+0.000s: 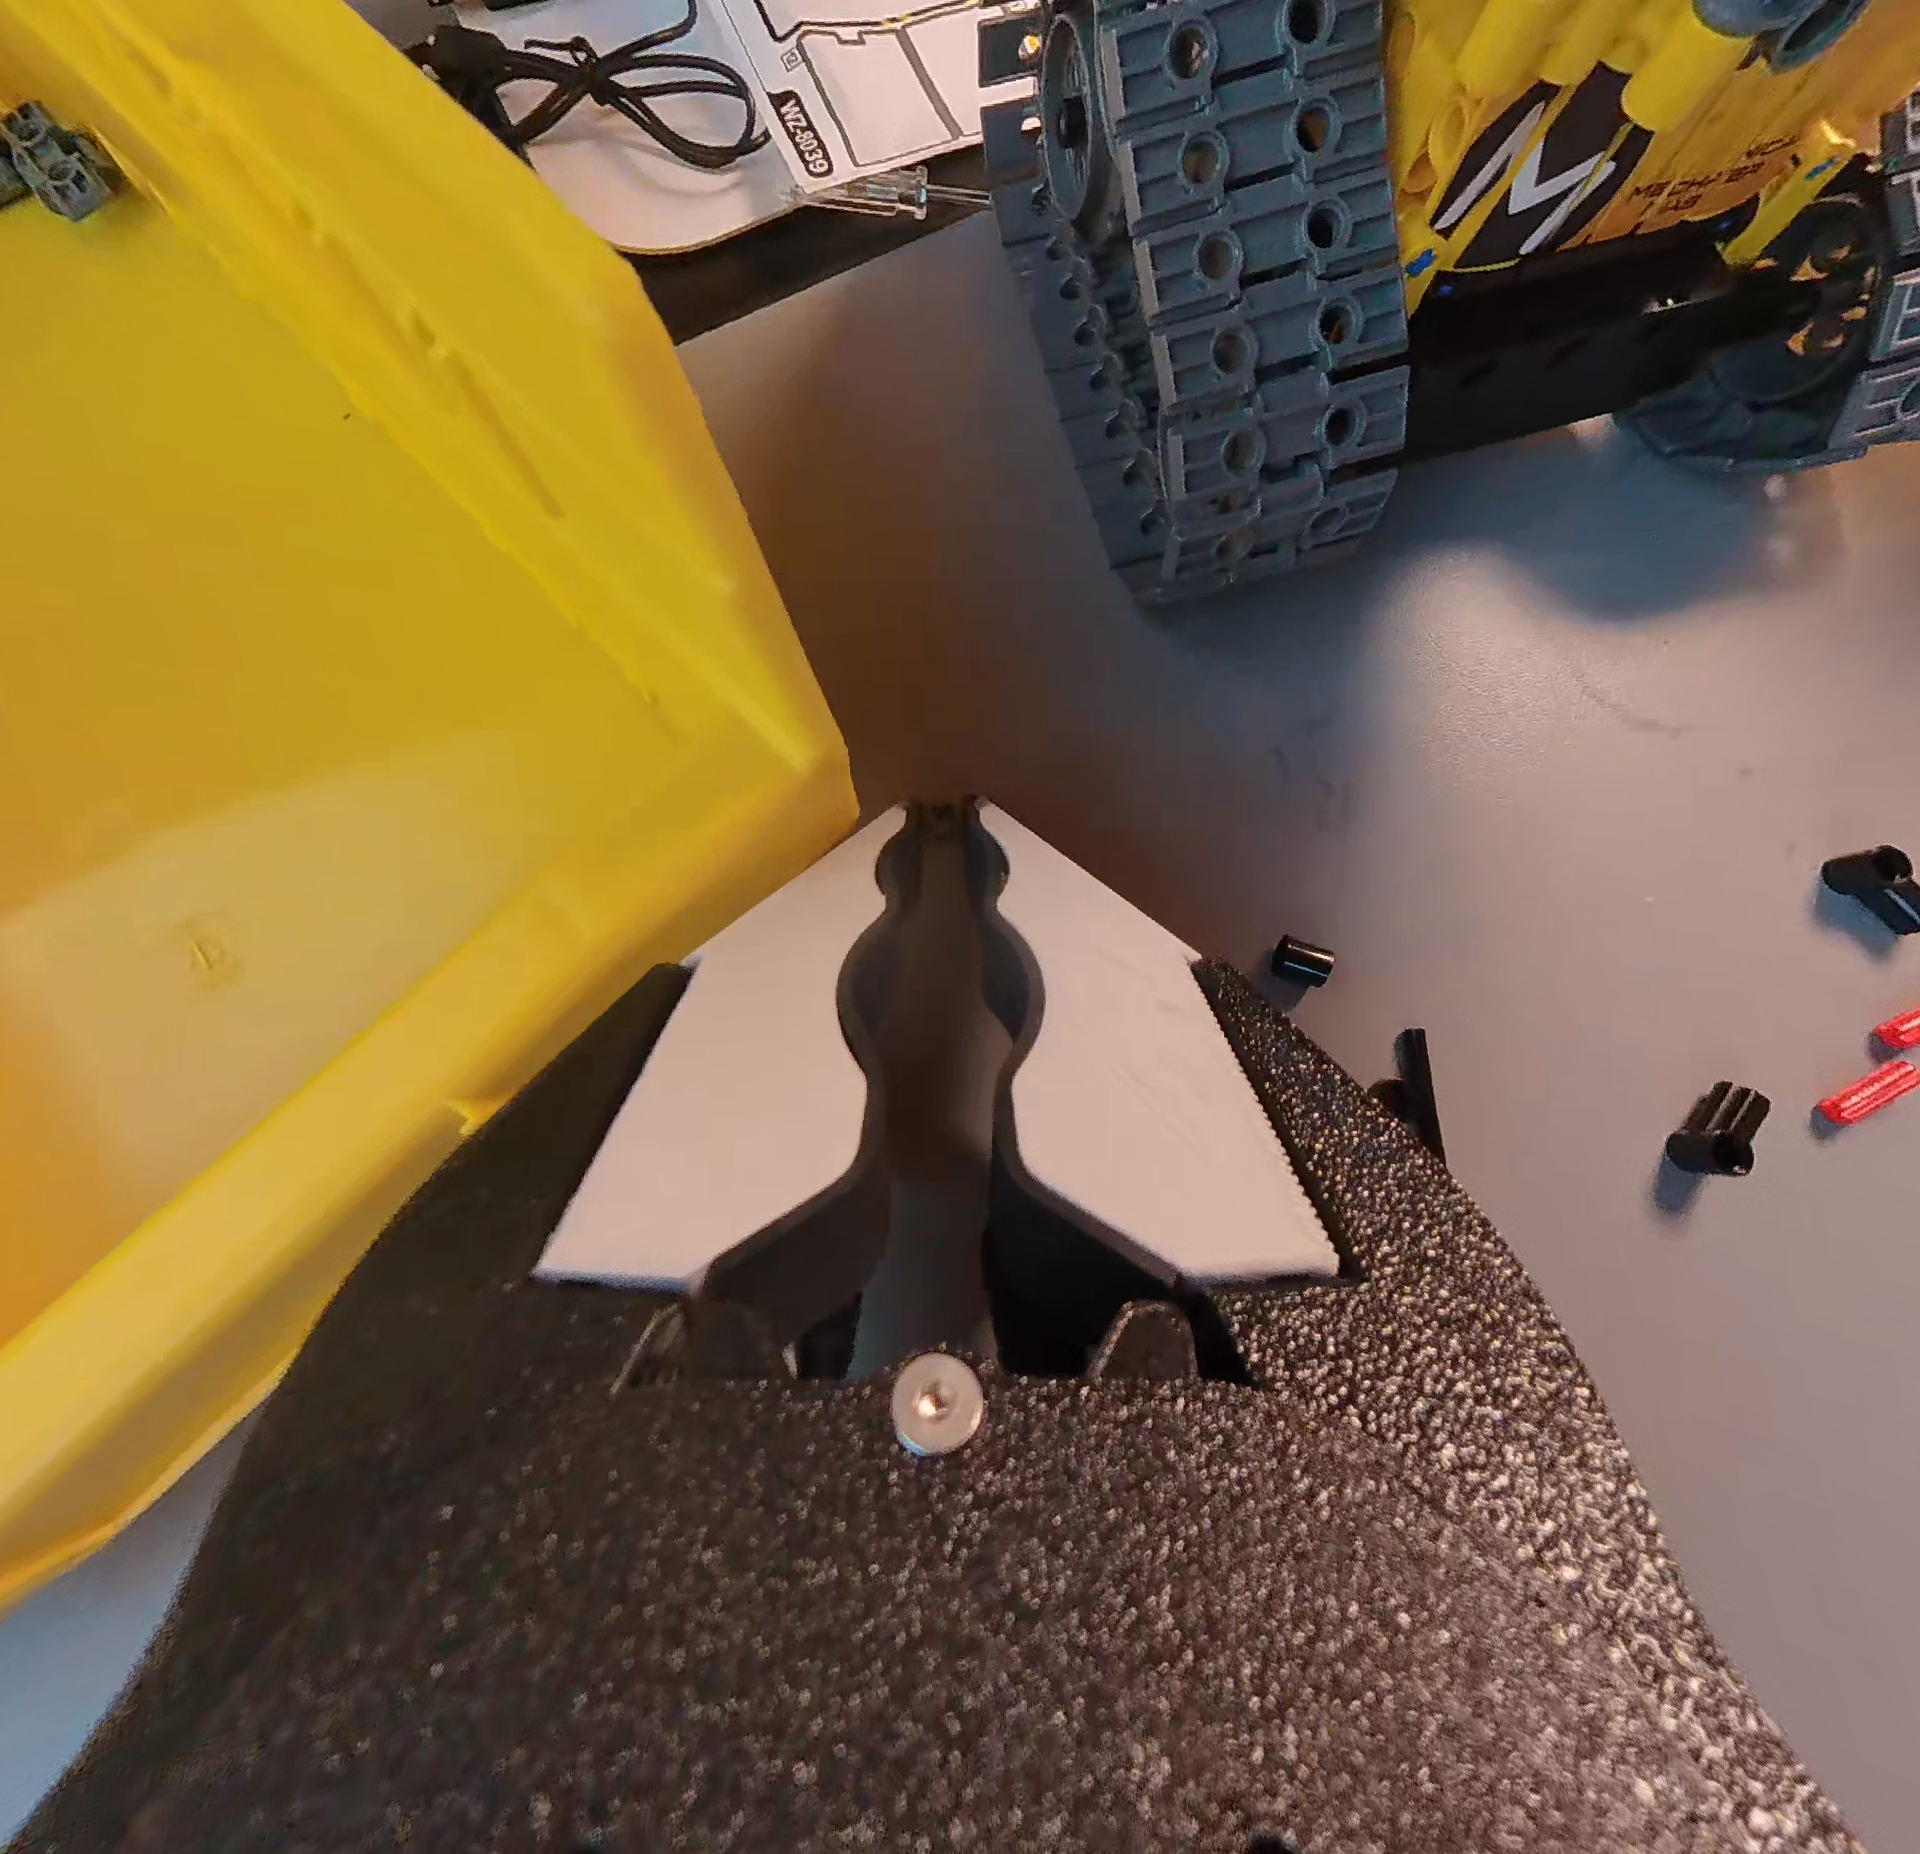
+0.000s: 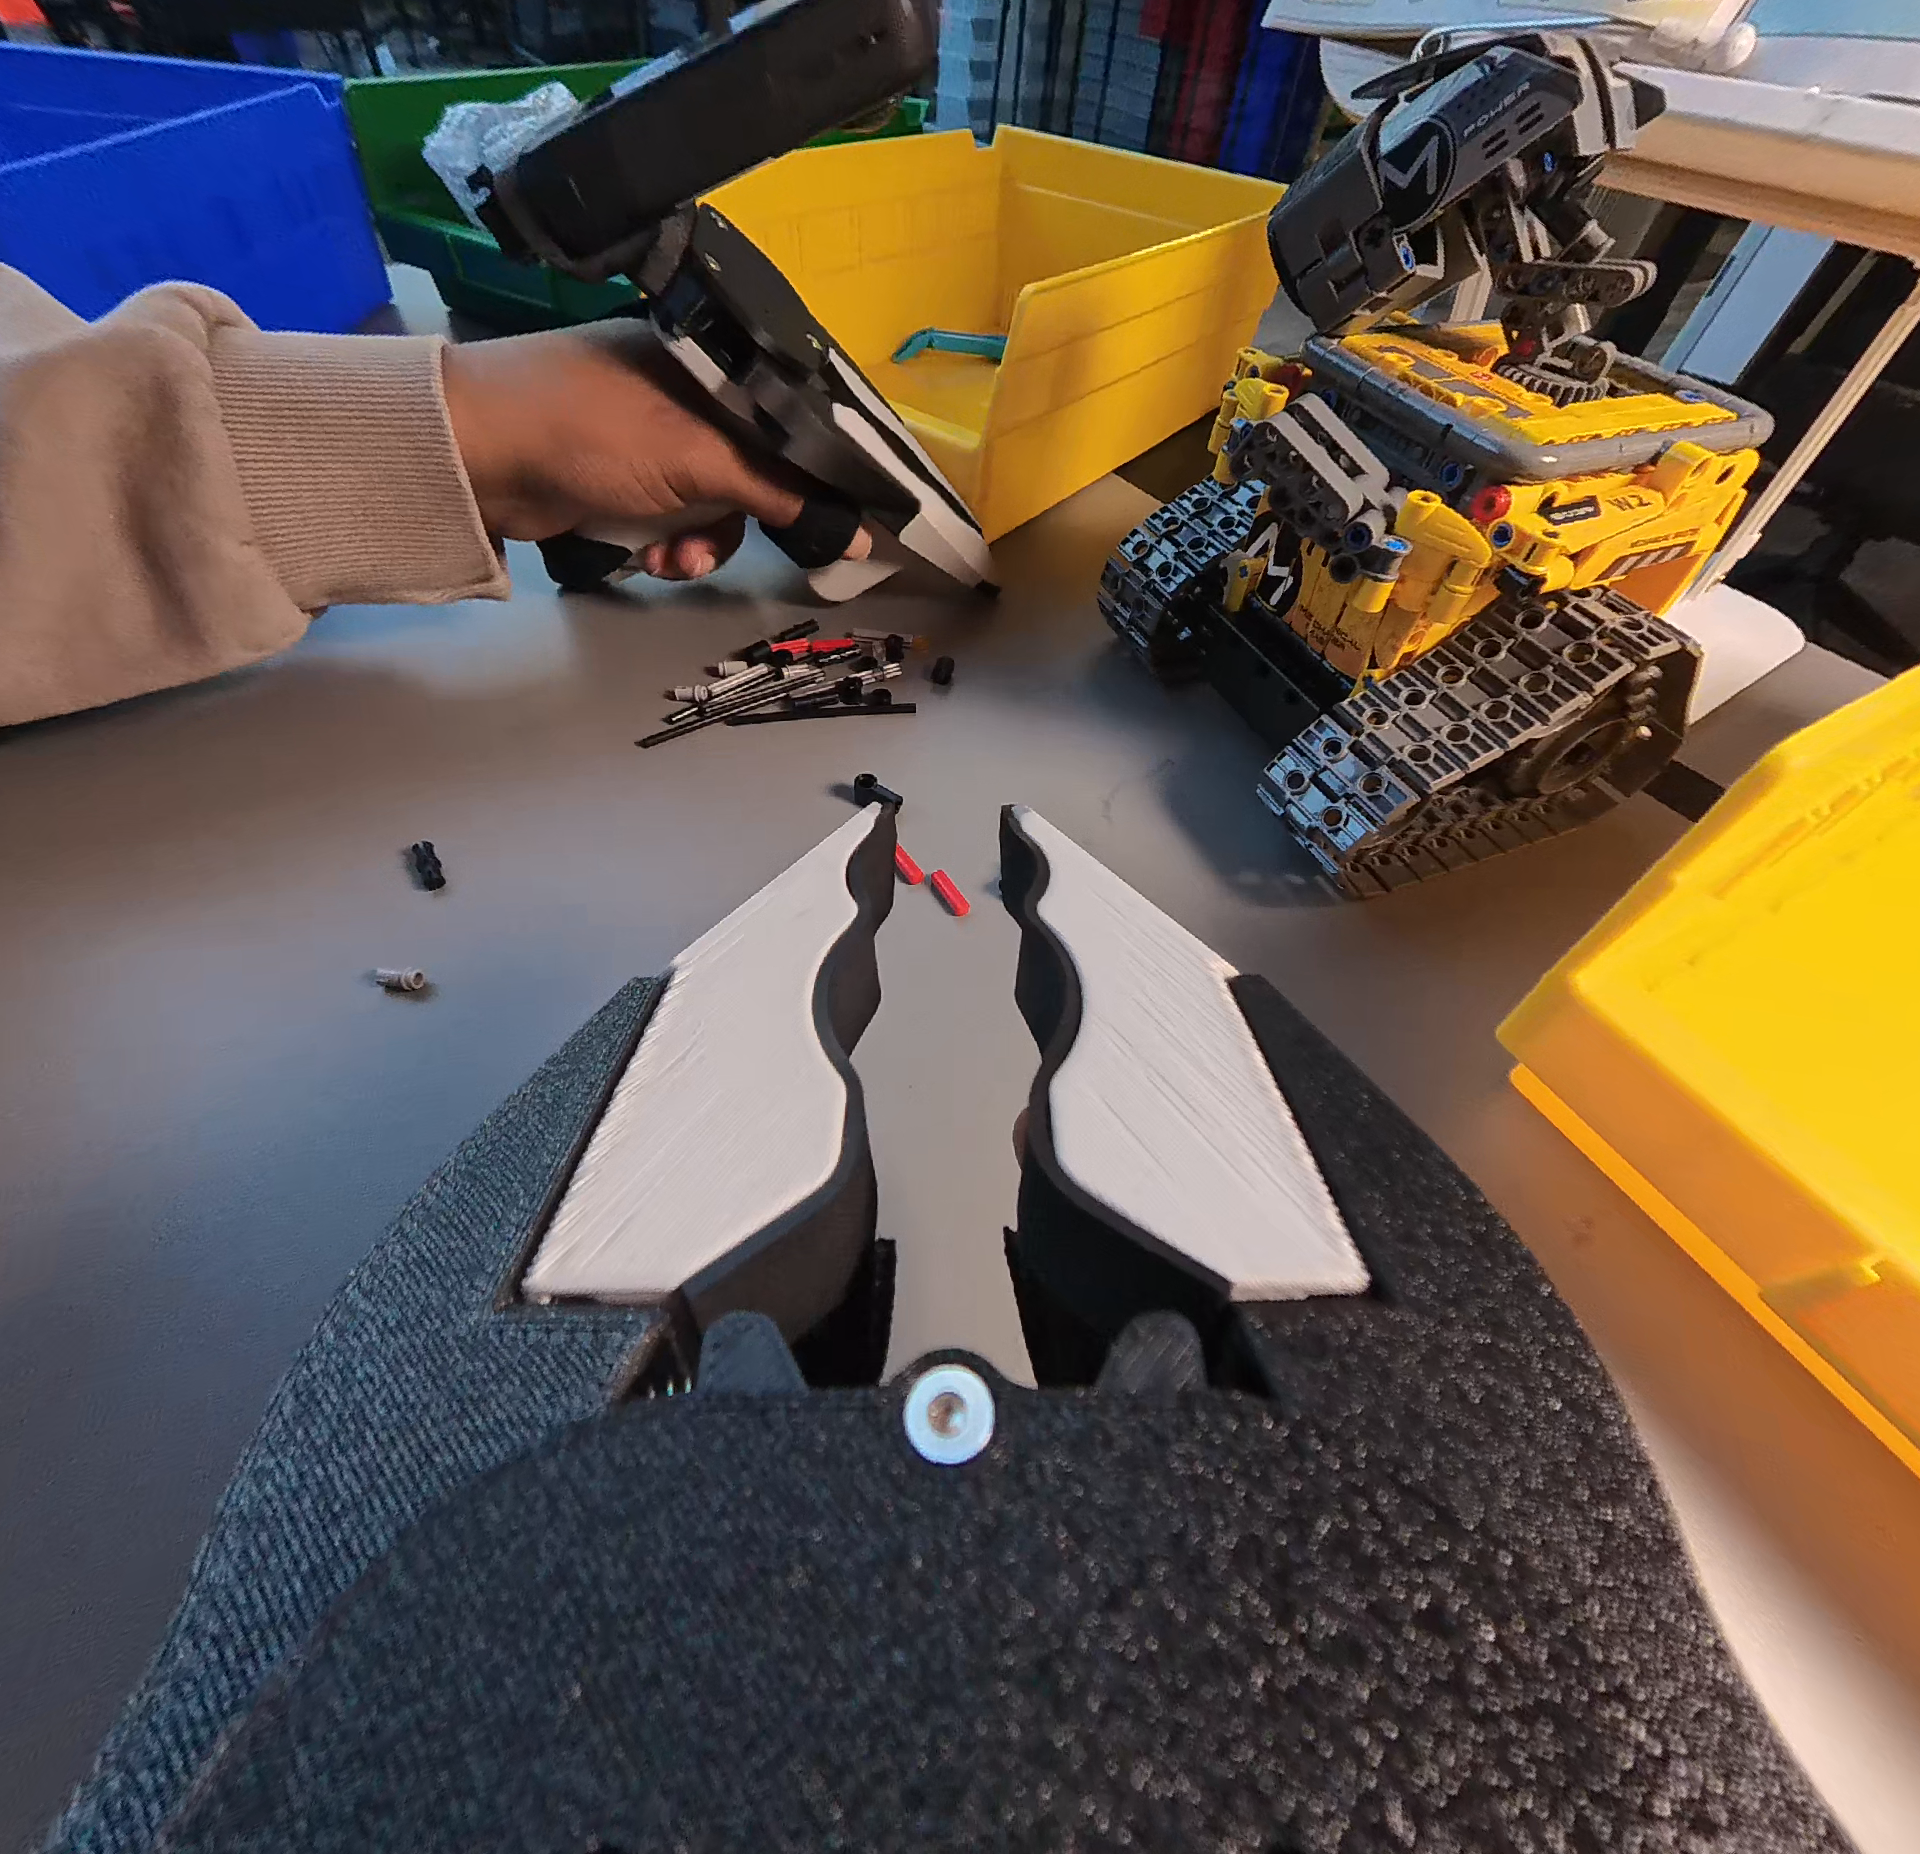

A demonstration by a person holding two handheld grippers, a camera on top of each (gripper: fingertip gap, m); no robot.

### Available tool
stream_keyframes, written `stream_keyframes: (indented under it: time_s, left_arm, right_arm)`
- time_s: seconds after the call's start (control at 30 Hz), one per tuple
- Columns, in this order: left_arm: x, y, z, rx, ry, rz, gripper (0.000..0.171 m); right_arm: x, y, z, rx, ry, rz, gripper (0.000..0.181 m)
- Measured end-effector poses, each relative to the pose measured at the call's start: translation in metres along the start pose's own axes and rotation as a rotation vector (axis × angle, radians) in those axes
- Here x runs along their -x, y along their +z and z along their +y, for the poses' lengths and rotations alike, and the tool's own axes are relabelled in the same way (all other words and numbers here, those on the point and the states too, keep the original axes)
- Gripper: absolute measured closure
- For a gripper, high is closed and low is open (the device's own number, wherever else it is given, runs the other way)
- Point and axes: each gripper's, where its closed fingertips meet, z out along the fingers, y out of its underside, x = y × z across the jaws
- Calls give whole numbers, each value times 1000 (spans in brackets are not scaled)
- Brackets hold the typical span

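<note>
While the left gripper (image 1: pixel 940 815) is sitting pinched closed right beside the yellow bin (image 1: pixel 364 557), there's a tiny dark speck at its tips I can't make out, and the tracked brick robot (image 1: pixel 1247 277) is standing just ahead. In the right view, the right gripper (image 2: pixel 945 817) is hanging spread apart, holding nothing, over two red pins (image 2: pixel 951 892) on the table (image 2: pixel 208 1129), with a black connector (image 2: pixel 876 791) just past one fingertip.
</note>
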Motion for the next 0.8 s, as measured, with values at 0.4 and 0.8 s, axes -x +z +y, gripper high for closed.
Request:
stream_keyframes:
  time_s: [0.4,0.8]
  left_arm:
    - [-66,-44,33,102,253,300,162]
    - [-63,-77,6,-41,242,327,151]
  right_arm:
    - [3,0,0,5,-27,1,161]
    - [0,-1,-1,5,-33,16,161]
